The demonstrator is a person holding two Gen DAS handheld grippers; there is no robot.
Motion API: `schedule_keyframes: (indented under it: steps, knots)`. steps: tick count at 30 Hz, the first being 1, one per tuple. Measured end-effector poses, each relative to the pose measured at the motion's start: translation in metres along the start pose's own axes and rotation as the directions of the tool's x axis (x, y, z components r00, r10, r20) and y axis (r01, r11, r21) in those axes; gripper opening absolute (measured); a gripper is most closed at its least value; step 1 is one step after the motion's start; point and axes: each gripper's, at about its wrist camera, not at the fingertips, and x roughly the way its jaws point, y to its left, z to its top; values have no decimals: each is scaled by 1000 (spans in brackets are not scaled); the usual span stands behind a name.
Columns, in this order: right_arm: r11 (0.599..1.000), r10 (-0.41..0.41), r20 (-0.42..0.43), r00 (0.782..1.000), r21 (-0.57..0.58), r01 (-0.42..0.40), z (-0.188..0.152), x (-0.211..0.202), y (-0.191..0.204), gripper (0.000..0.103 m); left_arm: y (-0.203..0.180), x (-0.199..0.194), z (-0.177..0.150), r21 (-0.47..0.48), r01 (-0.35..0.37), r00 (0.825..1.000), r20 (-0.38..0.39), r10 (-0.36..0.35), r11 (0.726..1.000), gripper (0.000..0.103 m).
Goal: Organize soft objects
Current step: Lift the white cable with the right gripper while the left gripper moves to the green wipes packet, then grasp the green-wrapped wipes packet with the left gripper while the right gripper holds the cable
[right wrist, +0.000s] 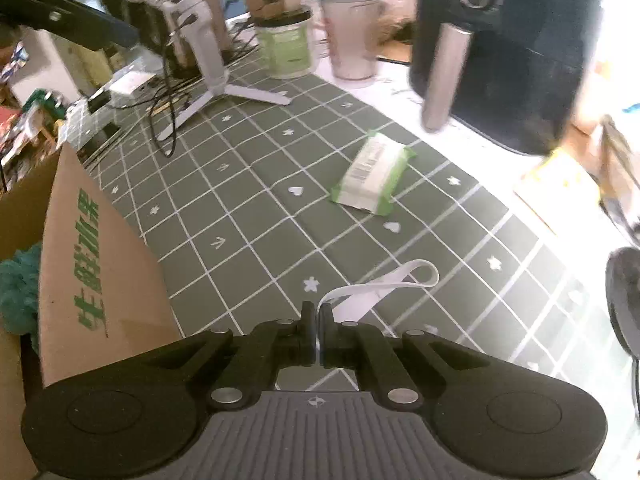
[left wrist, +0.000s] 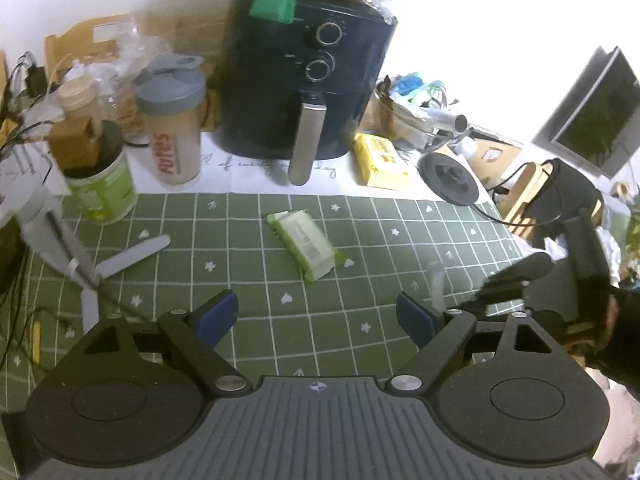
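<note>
A green-and-white pack of wet wipes (left wrist: 306,245) lies flat on the green grid mat (left wrist: 240,280); it also shows in the right wrist view (right wrist: 373,174). My left gripper (left wrist: 316,316) is open and empty, hovering above the mat just short of the pack. My right gripper (right wrist: 317,320) is shut on a white strap or band (right wrist: 384,280), whose loop hangs out ahead over the mat. The right gripper also shows at the right edge of the left wrist view (left wrist: 516,280), with the white strap (left wrist: 437,282) hanging from it. A cardboard box (right wrist: 92,272) at the left holds a teal fluffy thing (right wrist: 18,284).
A black air fryer (left wrist: 308,80), a shaker bottle (left wrist: 174,120), a green canister (left wrist: 104,184) and a yellow pack (left wrist: 380,160) stand along the mat's far edge. A white tripod stand (left wrist: 80,256) and cables sit at the left. A black disc (left wrist: 450,178) lies at the right.
</note>
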Motion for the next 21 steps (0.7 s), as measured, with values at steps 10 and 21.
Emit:
schedule_keyframes:
  steps: [10, 21]
  knots:
    - [983, -82, 63, 995, 172, 70, -24, -30, -2, 4, -2, 51, 31, 17, -10, 998, -69, 12, 1000, 87]
    - [908, -159, 149, 976, 411, 85, -48, -50, -15, 4, -3, 122, 62, 11, -61, 984, -164, 62, 998, 87]
